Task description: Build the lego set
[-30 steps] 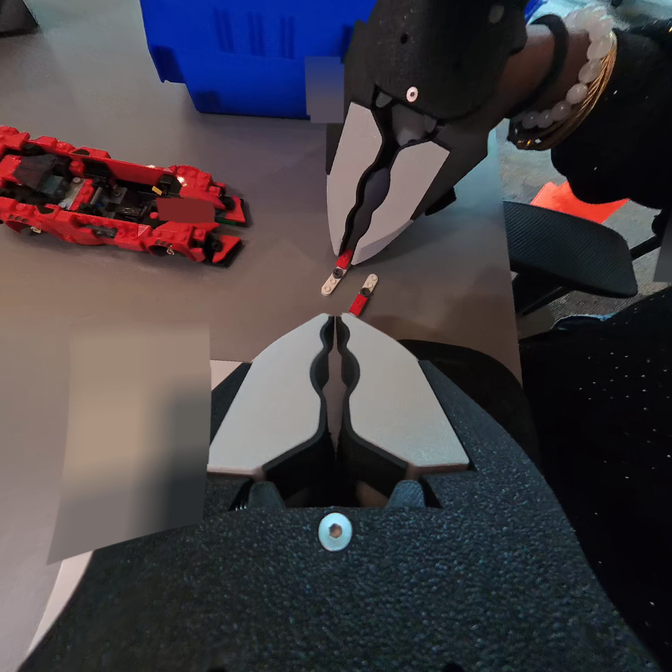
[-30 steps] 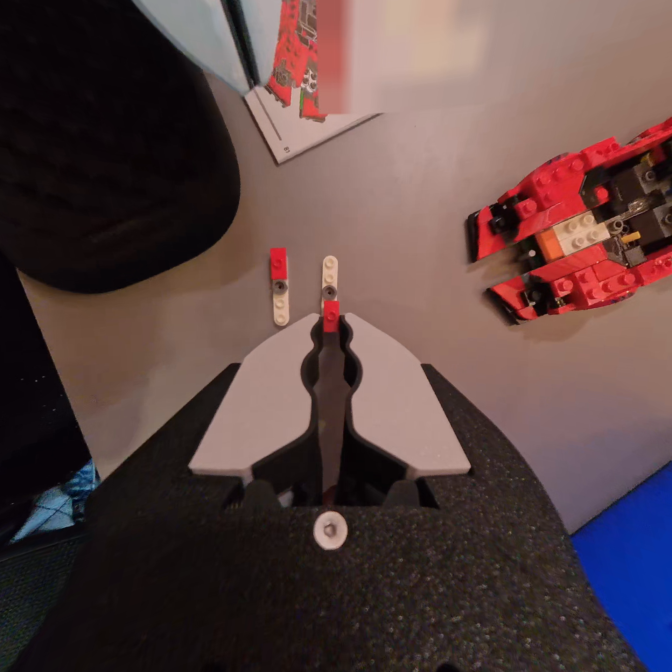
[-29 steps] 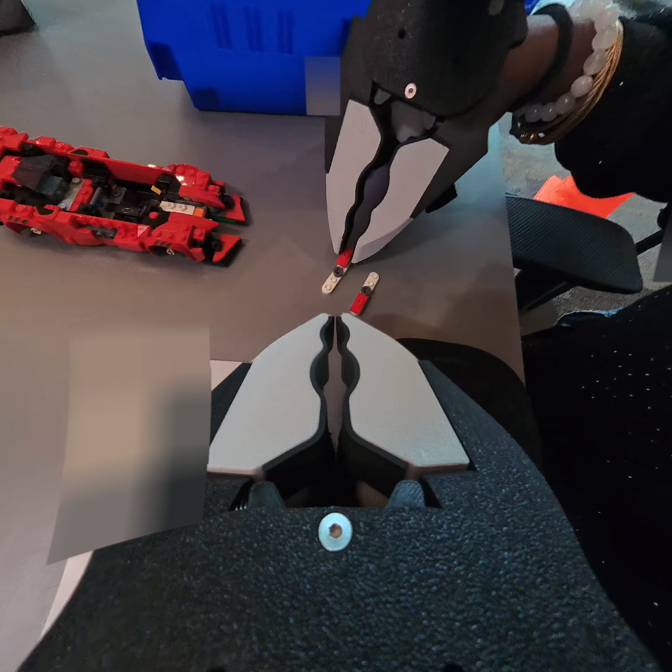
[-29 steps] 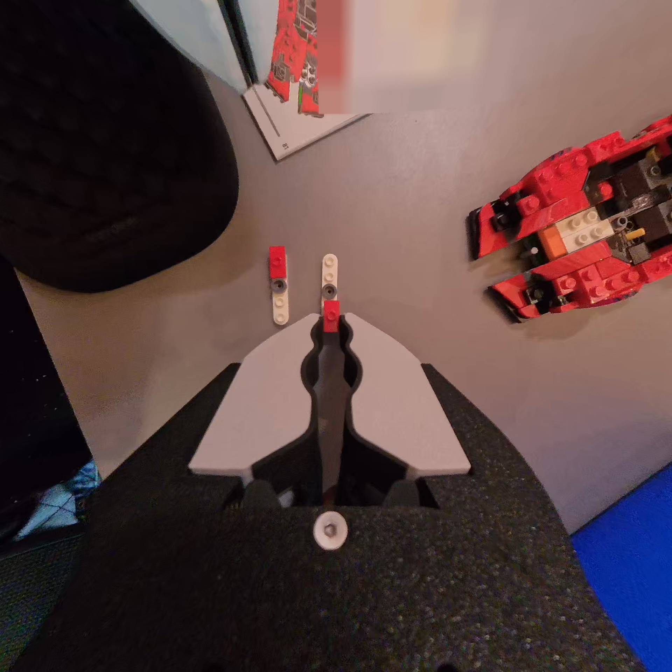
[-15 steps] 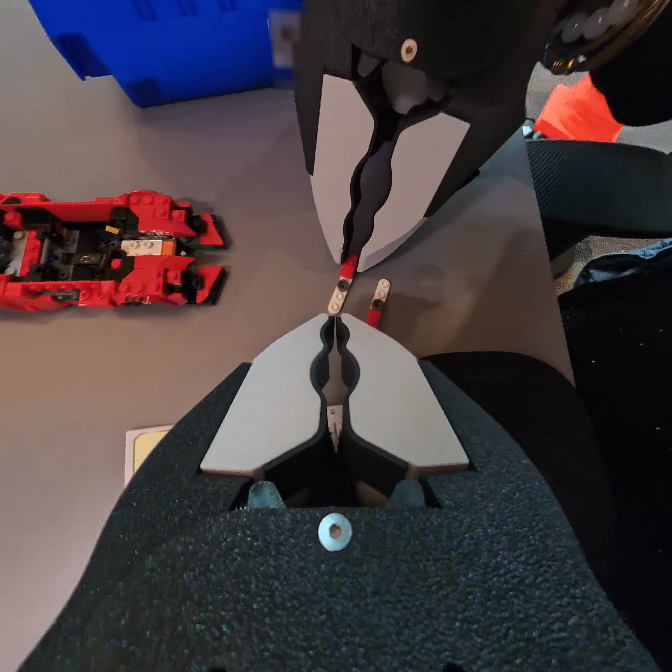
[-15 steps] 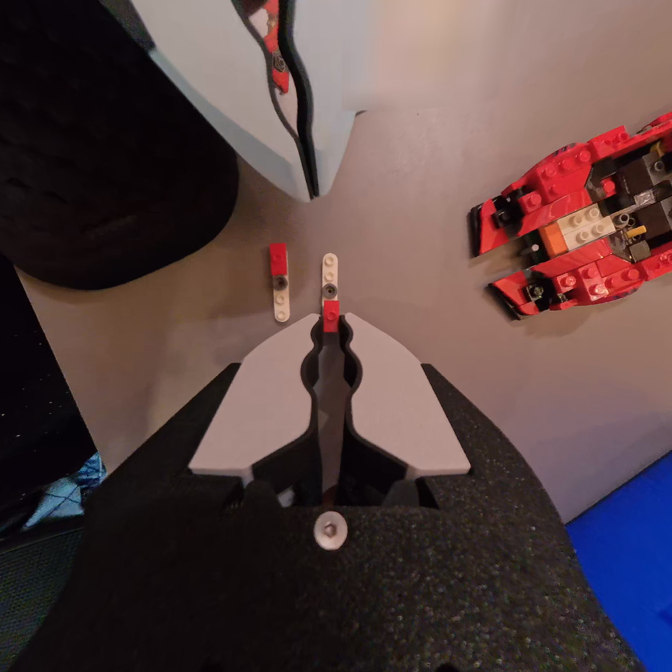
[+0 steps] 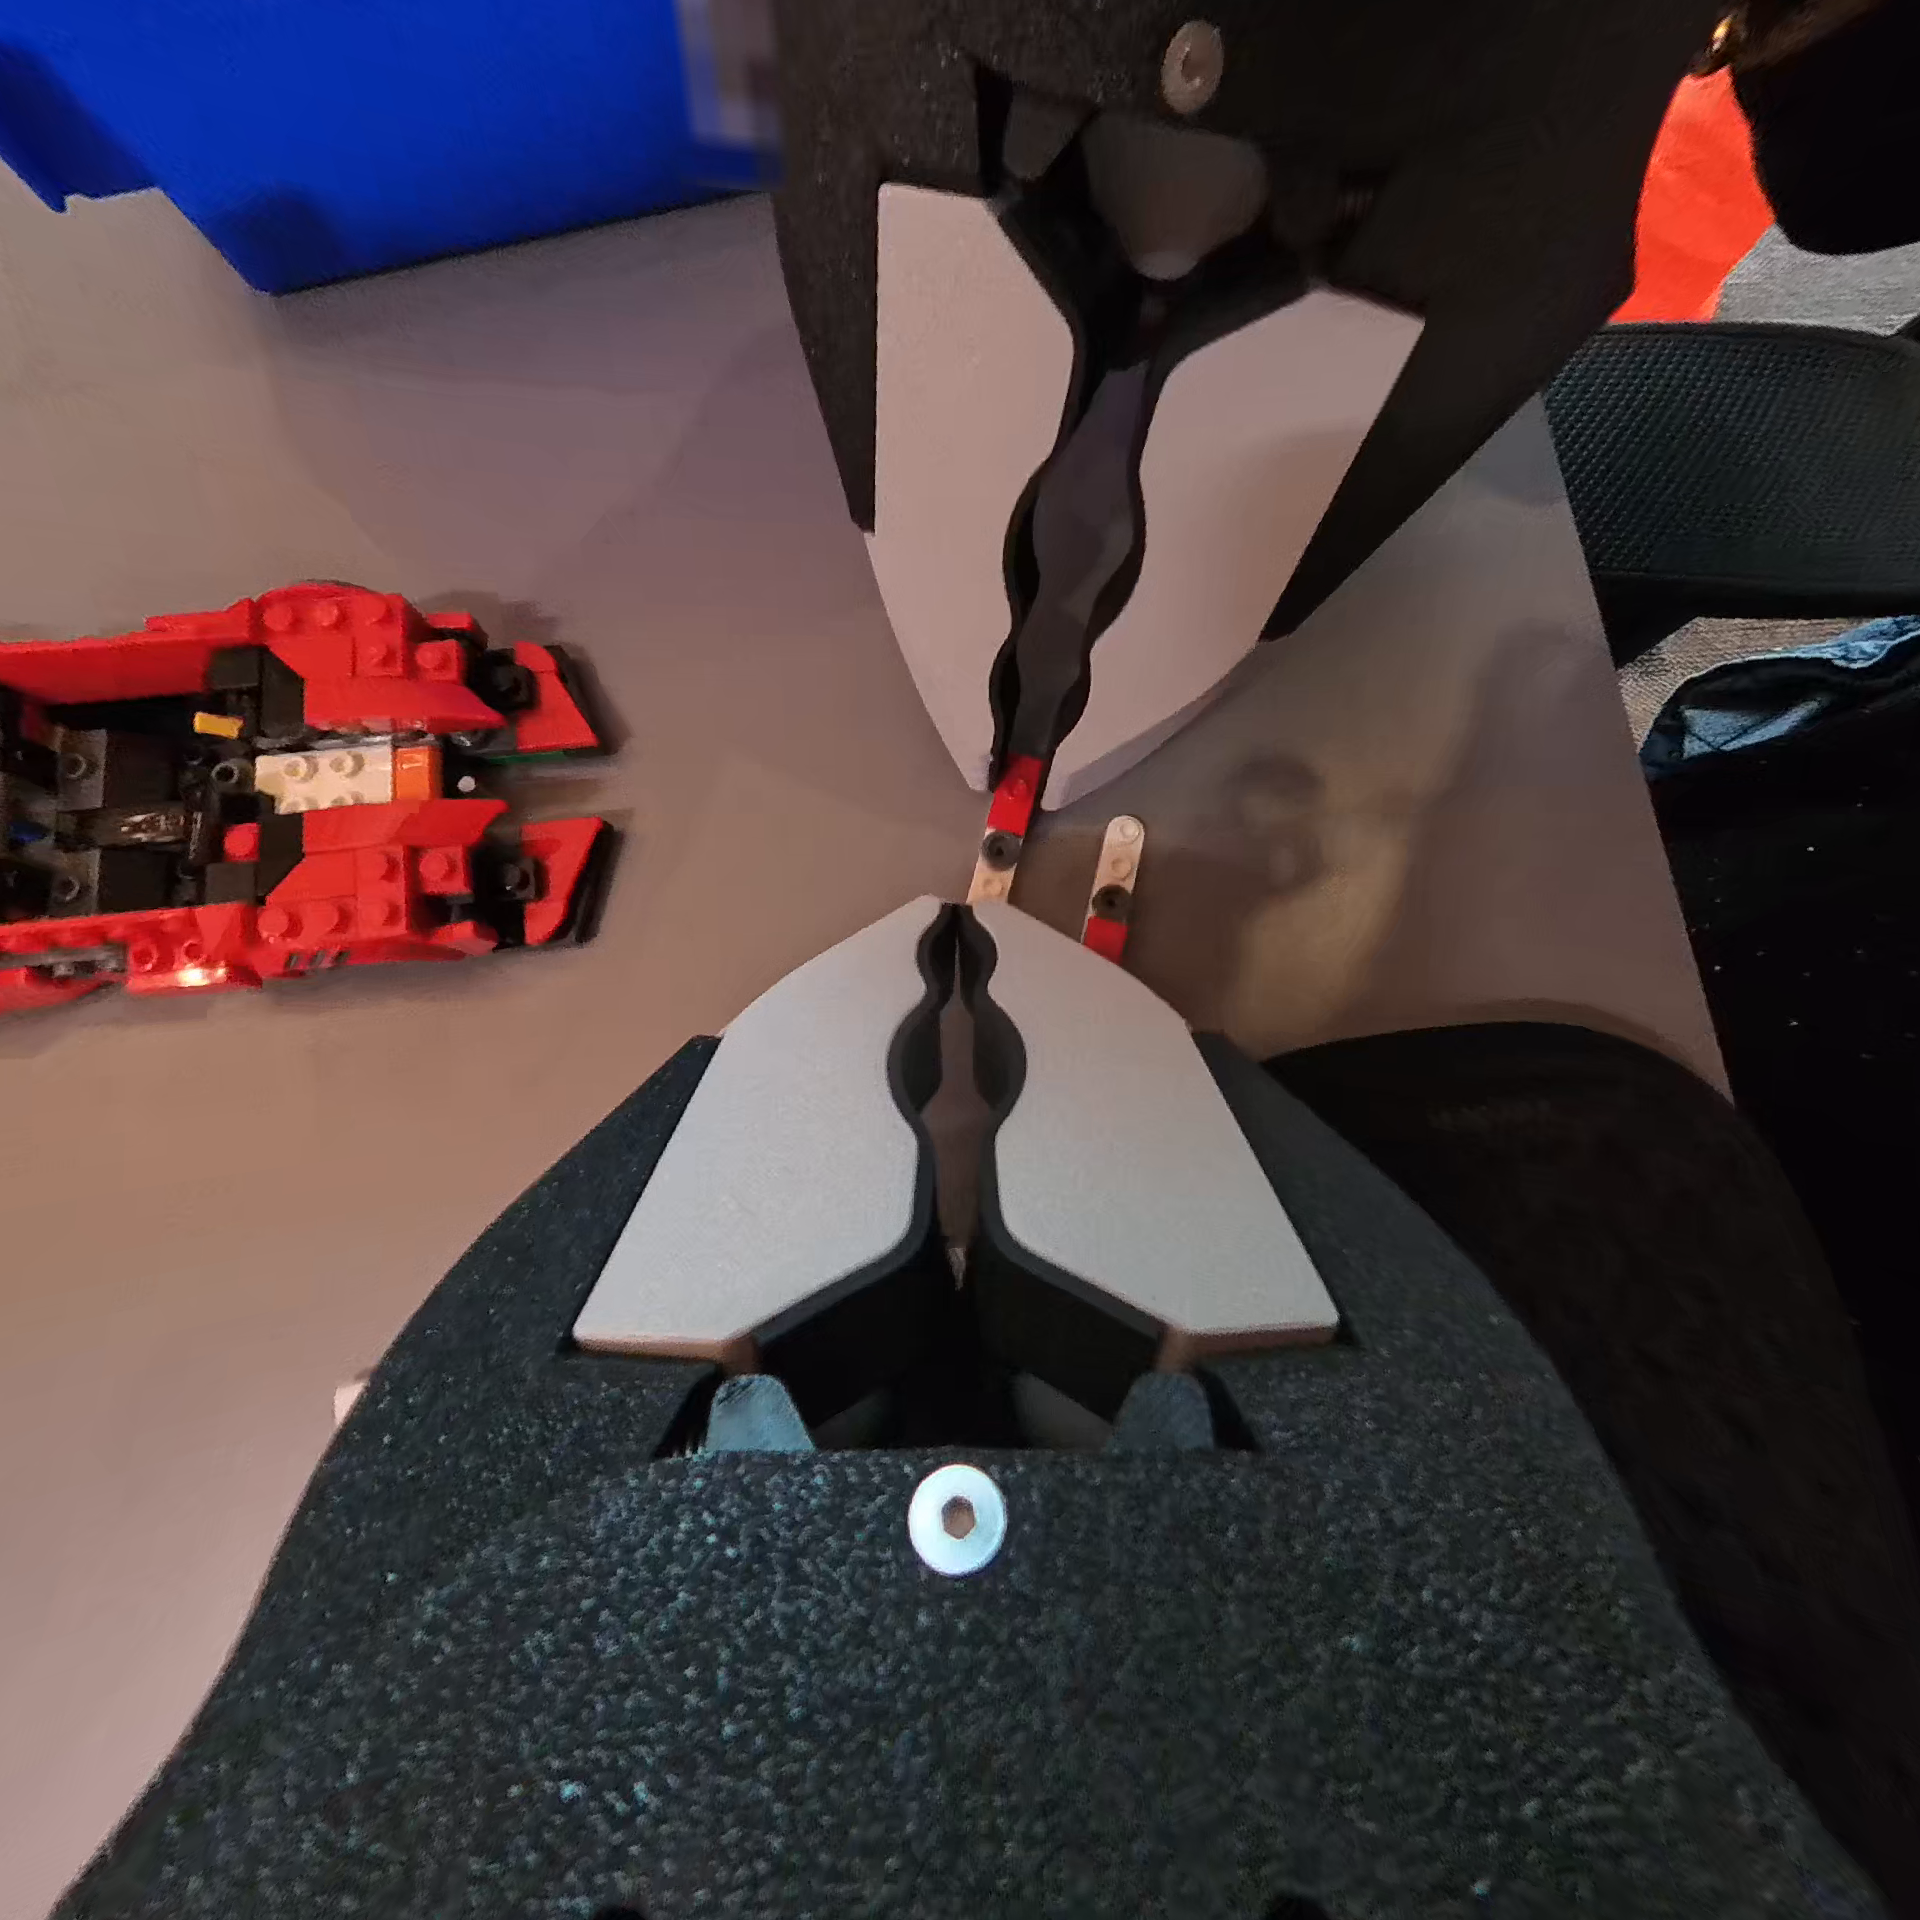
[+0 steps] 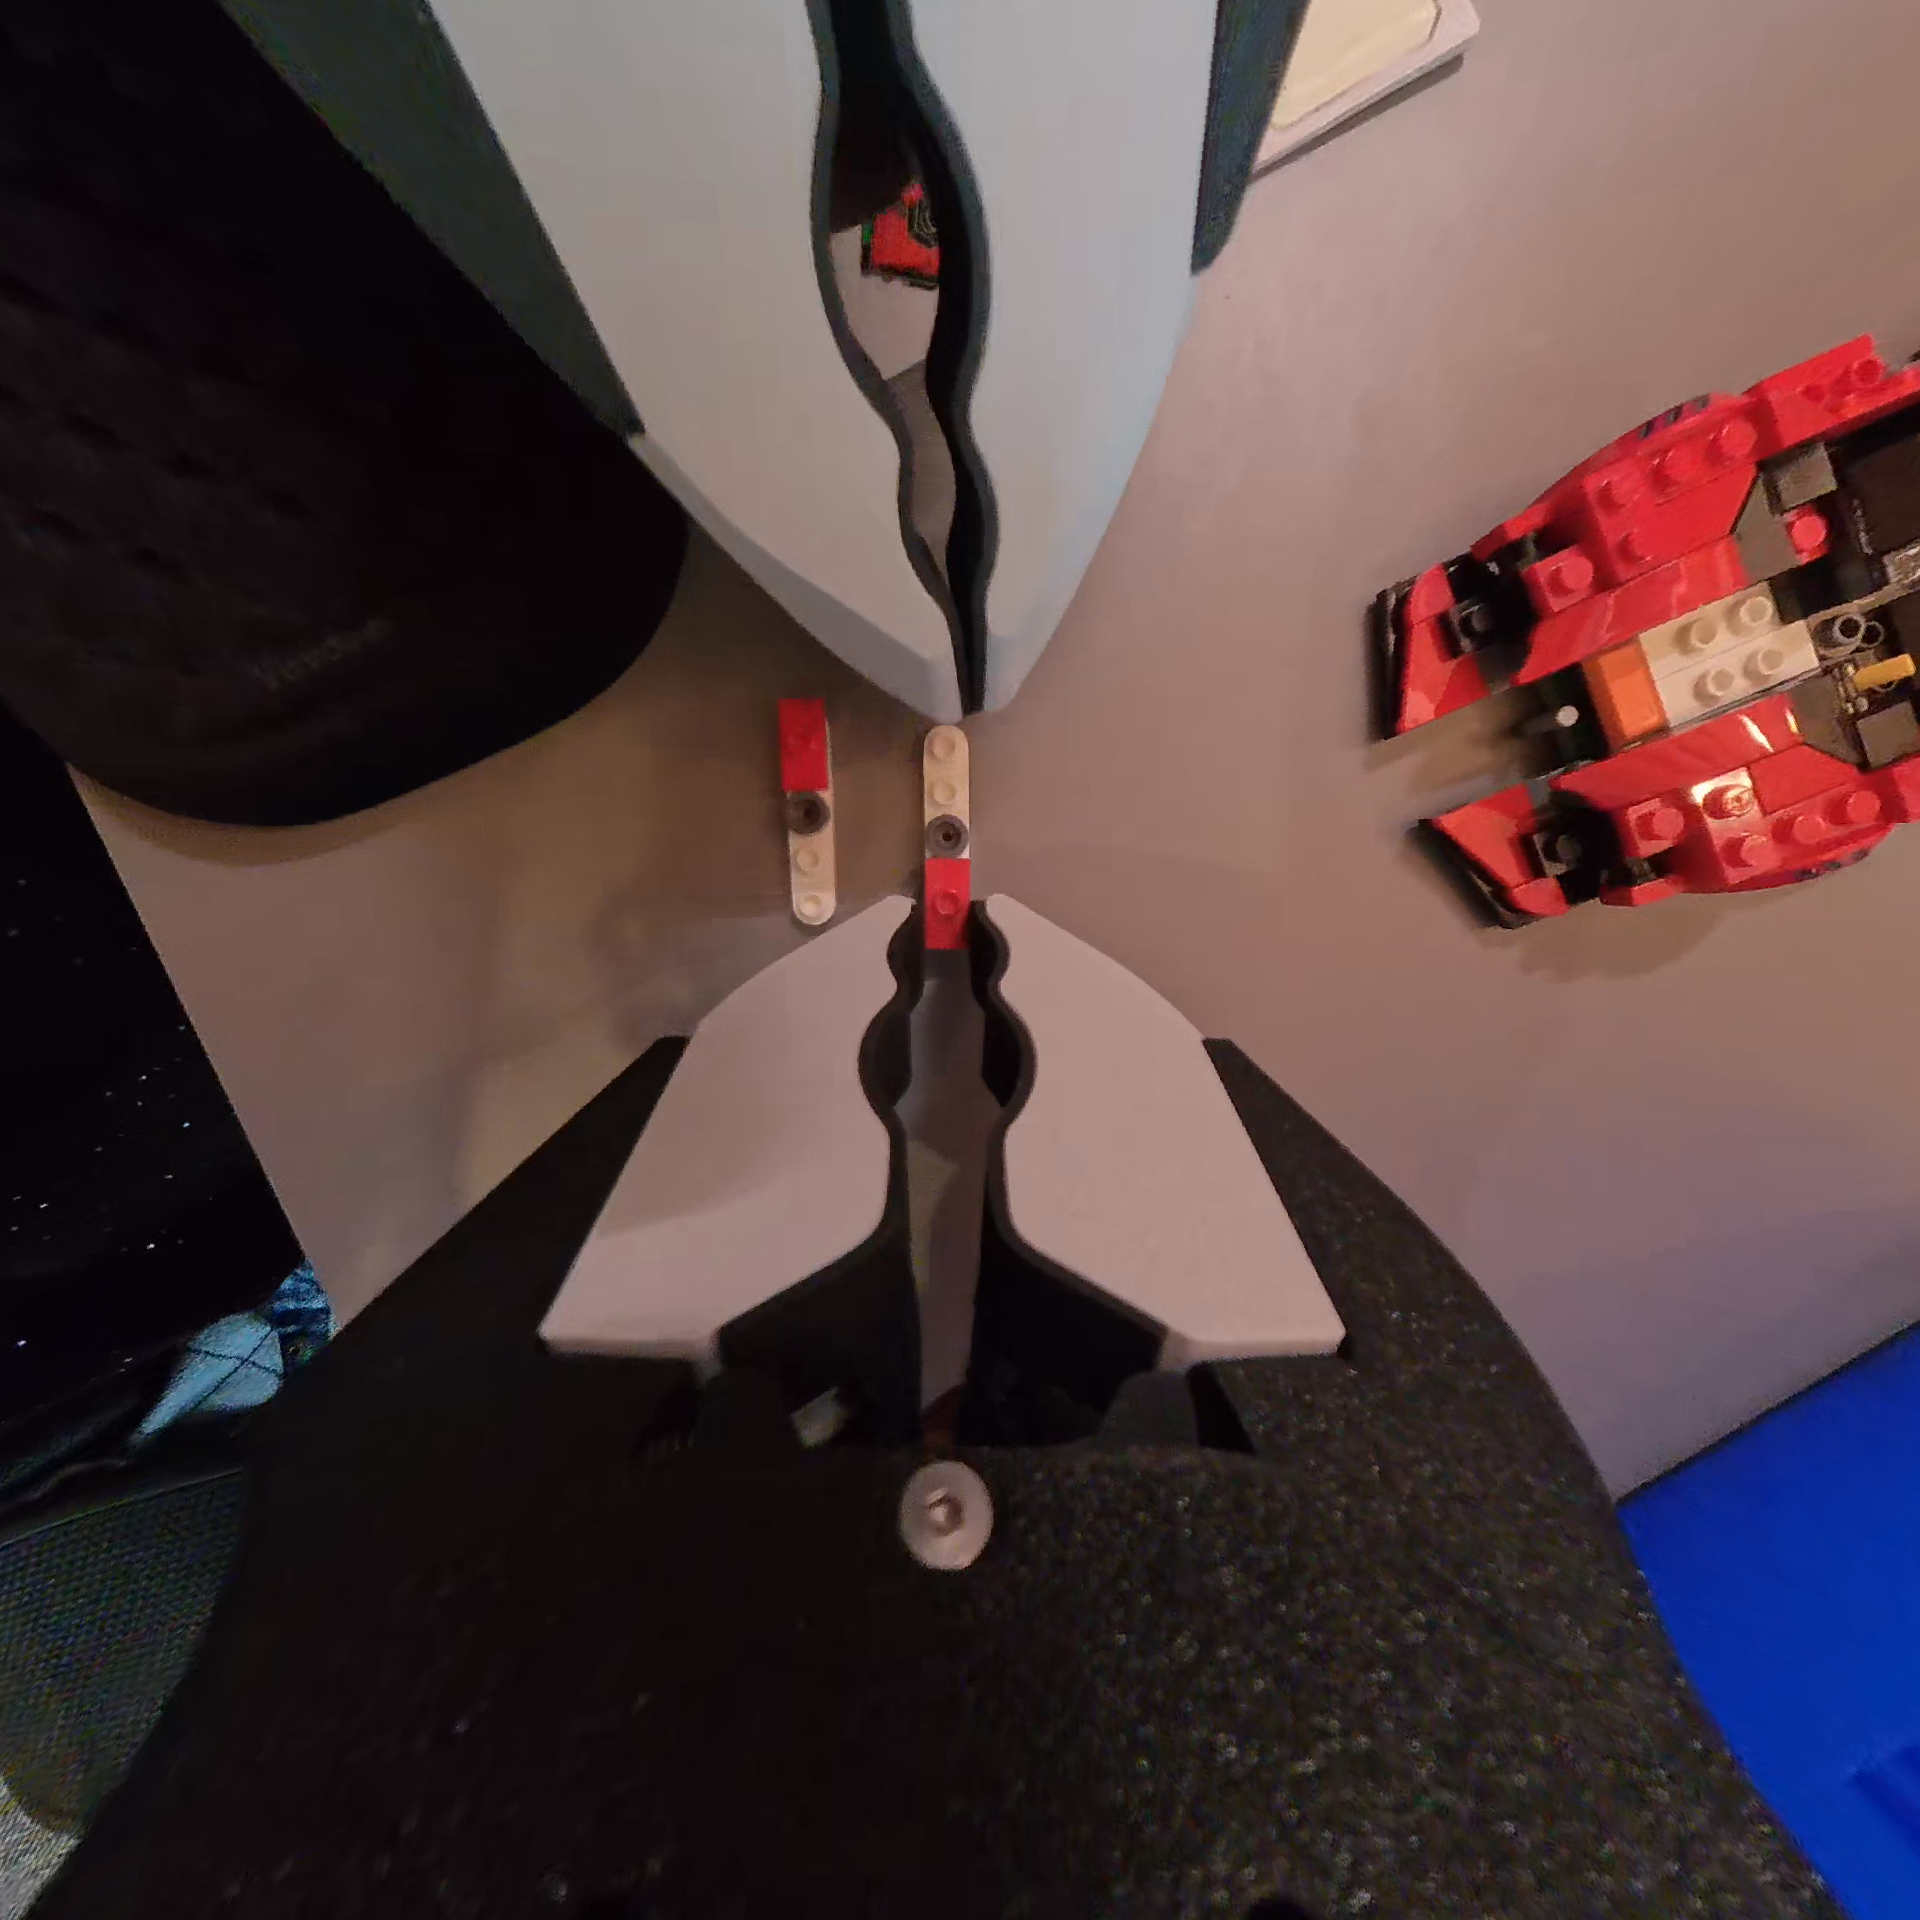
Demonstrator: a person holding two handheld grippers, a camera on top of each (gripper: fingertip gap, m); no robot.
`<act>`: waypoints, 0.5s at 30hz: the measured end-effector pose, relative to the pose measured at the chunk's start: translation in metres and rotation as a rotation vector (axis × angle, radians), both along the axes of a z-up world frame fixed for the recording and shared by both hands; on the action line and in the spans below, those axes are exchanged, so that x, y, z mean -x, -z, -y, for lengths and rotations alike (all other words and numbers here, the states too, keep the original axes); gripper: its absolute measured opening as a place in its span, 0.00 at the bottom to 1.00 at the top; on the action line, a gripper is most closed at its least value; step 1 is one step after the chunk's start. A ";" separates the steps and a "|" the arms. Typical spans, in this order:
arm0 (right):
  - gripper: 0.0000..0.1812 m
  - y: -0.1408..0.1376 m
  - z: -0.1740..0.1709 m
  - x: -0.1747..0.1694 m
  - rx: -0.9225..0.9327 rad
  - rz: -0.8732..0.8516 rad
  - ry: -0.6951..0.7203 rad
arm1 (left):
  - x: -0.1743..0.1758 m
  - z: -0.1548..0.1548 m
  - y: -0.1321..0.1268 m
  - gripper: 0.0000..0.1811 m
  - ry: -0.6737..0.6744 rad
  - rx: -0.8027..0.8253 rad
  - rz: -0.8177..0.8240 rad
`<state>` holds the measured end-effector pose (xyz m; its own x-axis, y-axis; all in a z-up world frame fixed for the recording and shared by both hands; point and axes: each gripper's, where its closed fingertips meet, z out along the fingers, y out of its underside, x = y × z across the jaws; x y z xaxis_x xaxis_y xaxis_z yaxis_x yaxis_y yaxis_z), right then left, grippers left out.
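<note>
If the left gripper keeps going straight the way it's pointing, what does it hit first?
Probably the white end of the small white-and-red lego strip, just ahead of the shut left gripper; the right gripper holds its red end.

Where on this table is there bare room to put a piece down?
Bare table lies between the red car, the blue bin and the grippers. It is crowded where both hand-held grippers meet over the two small plate assemblies.
</note>
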<state>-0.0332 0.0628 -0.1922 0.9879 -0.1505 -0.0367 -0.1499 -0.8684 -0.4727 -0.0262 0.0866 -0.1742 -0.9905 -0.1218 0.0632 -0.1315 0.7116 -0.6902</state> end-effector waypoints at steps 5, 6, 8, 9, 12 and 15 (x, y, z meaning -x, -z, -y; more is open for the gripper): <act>0.04 0.001 0.000 0.000 0.017 -0.003 -0.006 | 0.005 0.016 -0.005 0.00 0.065 0.077 0.000; 0.04 0.001 0.000 0.000 0.019 -0.005 -0.007 | 0.007 0.020 -0.006 0.00 0.078 0.097 -0.009; 0.04 0.001 0.000 0.000 0.020 -0.005 -0.009 | 0.008 0.025 -0.003 0.00 0.090 0.110 -0.020; 0.04 0.001 0.000 0.000 0.018 -0.006 -0.009 | 0.008 0.026 0.000 0.00 0.096 0.109 -0.016; 0.04 0.001 -0.001 0.000 0.013 -0.009 -0.007 | 0.008 0.027 0.011 0.00 0.120 0.071 0.013; 0.04 0.002 -0.001 0.000 0.011 -0.006 -0.008 | 0.008 0.027 0.012 0.00 0.123 0.073 0.001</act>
